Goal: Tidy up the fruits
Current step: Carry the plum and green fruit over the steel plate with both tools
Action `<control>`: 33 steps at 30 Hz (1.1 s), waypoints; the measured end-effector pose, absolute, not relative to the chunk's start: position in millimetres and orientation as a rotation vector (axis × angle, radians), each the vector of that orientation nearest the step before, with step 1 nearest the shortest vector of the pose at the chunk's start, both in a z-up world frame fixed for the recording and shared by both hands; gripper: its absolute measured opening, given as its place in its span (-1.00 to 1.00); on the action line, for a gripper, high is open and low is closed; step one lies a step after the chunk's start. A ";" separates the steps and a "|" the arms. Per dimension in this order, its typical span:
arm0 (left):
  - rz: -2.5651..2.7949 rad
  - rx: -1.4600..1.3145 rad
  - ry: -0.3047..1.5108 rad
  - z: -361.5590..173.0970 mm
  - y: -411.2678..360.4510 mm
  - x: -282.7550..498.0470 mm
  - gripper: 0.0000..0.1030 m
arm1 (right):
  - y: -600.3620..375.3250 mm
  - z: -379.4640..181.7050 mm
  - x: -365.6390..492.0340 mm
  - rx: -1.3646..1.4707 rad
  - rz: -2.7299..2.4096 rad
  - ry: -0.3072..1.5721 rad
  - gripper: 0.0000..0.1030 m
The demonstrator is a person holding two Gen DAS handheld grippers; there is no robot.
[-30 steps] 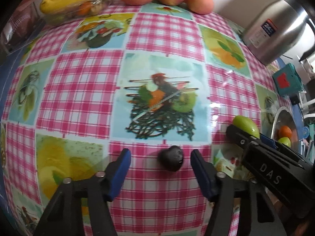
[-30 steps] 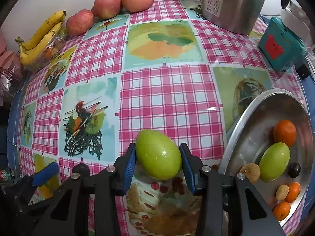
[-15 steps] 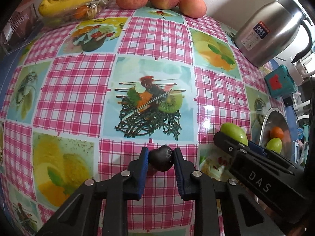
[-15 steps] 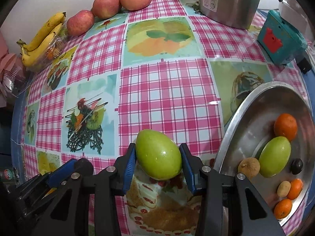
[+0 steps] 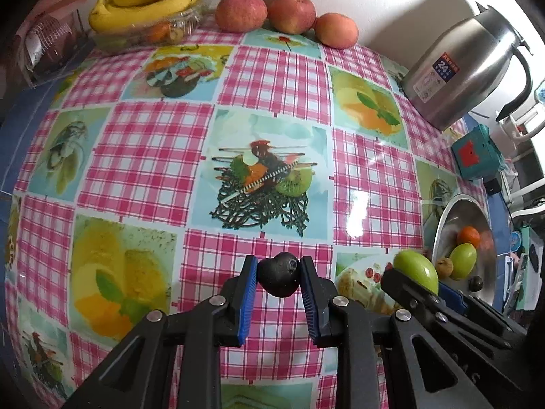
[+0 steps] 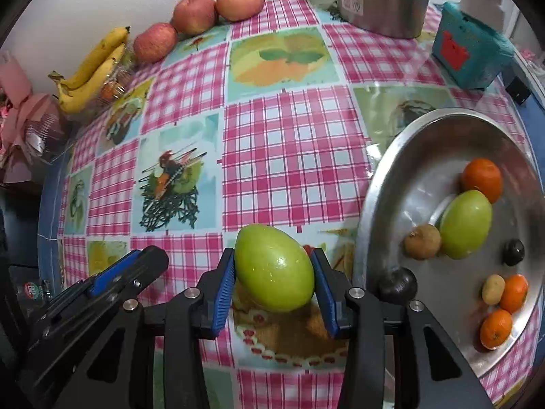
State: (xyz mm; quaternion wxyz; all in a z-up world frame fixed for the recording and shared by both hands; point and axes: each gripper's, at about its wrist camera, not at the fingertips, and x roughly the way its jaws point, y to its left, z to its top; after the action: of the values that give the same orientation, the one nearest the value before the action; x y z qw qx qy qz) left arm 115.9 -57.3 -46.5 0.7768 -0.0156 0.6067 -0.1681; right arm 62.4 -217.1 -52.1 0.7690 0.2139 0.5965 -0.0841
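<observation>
In the left wrist view my left gripper is shut on a small dark round fruit, held just above the checked tablecloth. To its right, my right gripper carries a green oval fruit. The right wrist view shows that gripper shut on the green fruit, both blue pads pressing its sides. The left gripper shows at the lower left there. A steel plate lies to the right, holding three oranges, another green fruit, small brown fruits and a dark one.
At the table's back edge stand three red apples, bananas on a clear plastic box, a steel kettle and a teal box. A dark round thing sits by the plate's near rim.
The left gripper's jaws closed on the dark fruit, which had lain on the cloth, and lifted it. Both grippers rose and shifted towards the plate; the green fruit stayed gripped.
</observation>
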 end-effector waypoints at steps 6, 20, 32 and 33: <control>-0.380 -0.025 1.275 -27.6 -57.4 104.0 -0.48 | -224.0 -33.7 39.7 0.488 -0.188 1.264 -0.11; -0.519 0.072 1.255 -11.8 -125.8 74.1 -0.48 | -284.4 -16.8 -3.2 0.543 -0.356 1.216 -0.11; -0.699 0.251 1.223 -16.4 -199.0 22.7 -0.48 | -346.0 -28.8 -31.0 0.634 -0.502 1.229 -0.11; -0.708 0.267 1.222 -18.0 -203.4 19.1 -0.47 | -347.7 -29.3 -32.0 0.638 -0.504 1.229 -0.11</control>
State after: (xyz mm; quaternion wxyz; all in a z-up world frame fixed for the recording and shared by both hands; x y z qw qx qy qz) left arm 19.1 -203.4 -18.0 0.7528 0.1225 0.5596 -0.3243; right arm -32.0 -347.7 -29.3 0.7407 0.2911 0.5603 -0.2297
